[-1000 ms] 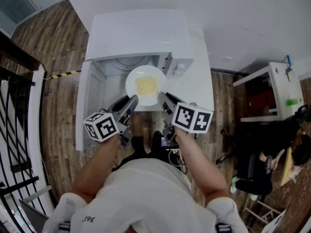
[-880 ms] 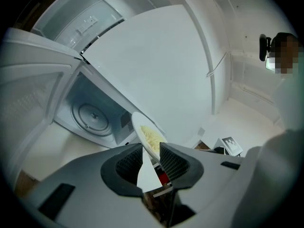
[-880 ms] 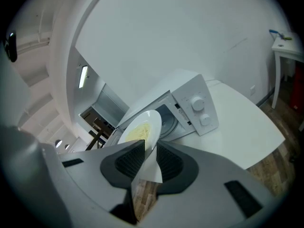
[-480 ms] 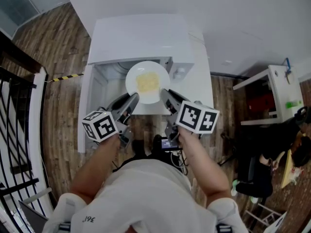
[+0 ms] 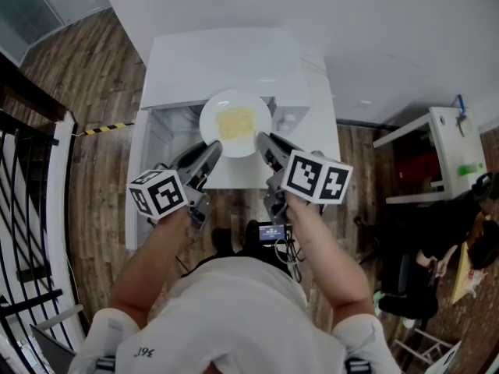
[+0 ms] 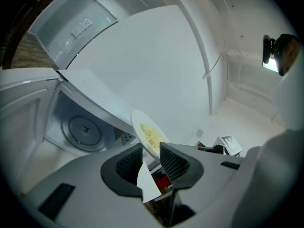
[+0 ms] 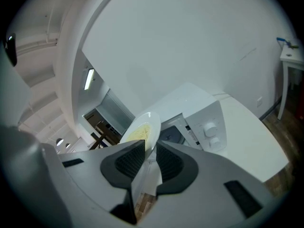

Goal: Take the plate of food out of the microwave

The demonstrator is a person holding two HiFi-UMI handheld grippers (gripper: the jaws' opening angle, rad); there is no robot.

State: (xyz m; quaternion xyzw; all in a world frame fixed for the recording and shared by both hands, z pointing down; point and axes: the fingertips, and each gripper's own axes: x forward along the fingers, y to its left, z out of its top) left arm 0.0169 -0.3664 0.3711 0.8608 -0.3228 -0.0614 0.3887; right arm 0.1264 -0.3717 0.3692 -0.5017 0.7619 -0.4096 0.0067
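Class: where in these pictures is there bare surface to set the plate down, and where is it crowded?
Free: the flat top of the microwave, behind the plate; the white counter strip to its right. Crowded: the microwave's open front, where the plate hangs.

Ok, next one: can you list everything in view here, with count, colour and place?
microwave: one, white, on the table, door open to the left
turntable: one, grey, inside the microwave
plate: one, white, in the air at the microwave's front
food: one heap, yellow, on the plate
table: one, white, under the microwave
floor: brown wood, all around
railing: one, black, far left
tape: one strip, yellow and black, on the floor
desk: one, white, far right
seated person: one, dark clothes, lower right
left gripper: grey, jaws just closed a little, shut on the plate's left rim
right gripper: grey, shut on the plate's right rim
shirt: white, bottom edge
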